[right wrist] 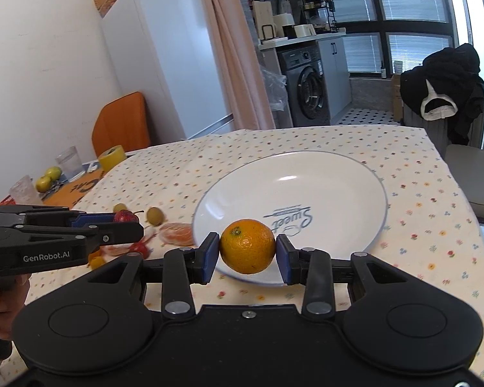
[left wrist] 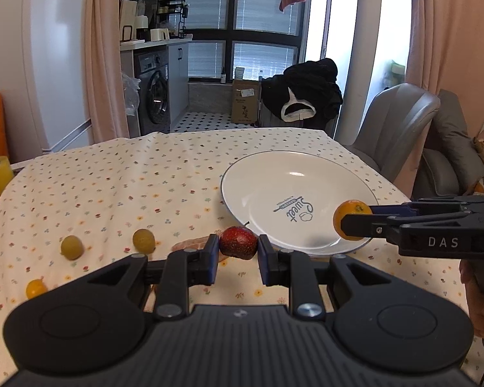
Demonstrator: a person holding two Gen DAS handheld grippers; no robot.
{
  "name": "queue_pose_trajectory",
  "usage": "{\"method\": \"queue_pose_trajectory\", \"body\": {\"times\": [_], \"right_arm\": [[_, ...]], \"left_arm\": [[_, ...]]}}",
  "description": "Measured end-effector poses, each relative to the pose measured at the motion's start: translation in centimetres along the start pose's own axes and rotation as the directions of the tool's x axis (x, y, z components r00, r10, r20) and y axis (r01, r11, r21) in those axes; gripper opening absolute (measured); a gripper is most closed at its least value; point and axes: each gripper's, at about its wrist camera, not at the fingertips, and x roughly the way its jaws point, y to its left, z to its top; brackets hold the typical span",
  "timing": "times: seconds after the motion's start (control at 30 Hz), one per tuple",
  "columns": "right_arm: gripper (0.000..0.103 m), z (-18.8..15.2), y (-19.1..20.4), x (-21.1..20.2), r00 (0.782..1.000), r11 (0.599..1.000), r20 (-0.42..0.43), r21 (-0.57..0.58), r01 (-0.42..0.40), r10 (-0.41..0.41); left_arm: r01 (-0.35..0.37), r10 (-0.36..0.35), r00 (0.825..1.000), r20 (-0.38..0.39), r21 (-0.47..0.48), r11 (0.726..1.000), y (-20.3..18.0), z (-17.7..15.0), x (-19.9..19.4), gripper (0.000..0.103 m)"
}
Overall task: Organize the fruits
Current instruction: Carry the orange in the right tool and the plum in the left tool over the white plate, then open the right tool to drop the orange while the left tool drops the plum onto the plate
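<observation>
Right fingers: blue pads clamped on either side of an orange, which fills the gap between them at lower centre of the right wrist view.
Left fingers: blue pads clamped on a red fruit with a thin stem, at lower centre of the left wrist view.
Right gripper: holds the orange above the near rim of the plate; in the left wrist view it enters from the right edge, with a hand below it on the grip.
Left gripper: holds the red fruit off the cloth, just left of the plate's near rim; in the right wrist view it reaches in from the left edge.
Plate: white, thin dark rim, printed "Sweet" in the middle; nothing lies on it. Centre of the right wrist view.
Loose fruit: two yellow-green fruits side by side on the cloth at lower left of the left wrist view, a small orange-yellow fruit nearer the camera, and peeled citrus segments just left of the plate.
Tablecloth: cream with small flowers, wrinkled, covering the table.
Table's far left: yellow tape roll, drinking glass, two green apples.
Background: fridge at upper left, washing machine behind, dark clothing draped at right.
</observation>
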Motion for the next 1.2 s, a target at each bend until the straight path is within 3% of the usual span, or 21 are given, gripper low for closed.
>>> {"method": "queue_pose_trajectory", "body": {"times": [0.67,1.2], "right_arm": [[0.036,1.4,-2.6,3.2,0.998,1.0,-0.053,-0.009,0.014,-0.015],[0.037,1.3,-3.4,5.0,0.994,0.998,-0.101,-0.035,0.043,-0.046]], "left_arm": [[0.011,-0.007,0.998,-0.067,0.051,0.999,-2.4,2.6,5.3,0.024],[0.049,-0.04,0.991,-0.125,0.068,0.996,-4.0,2.3,8.5,0.024]]}}
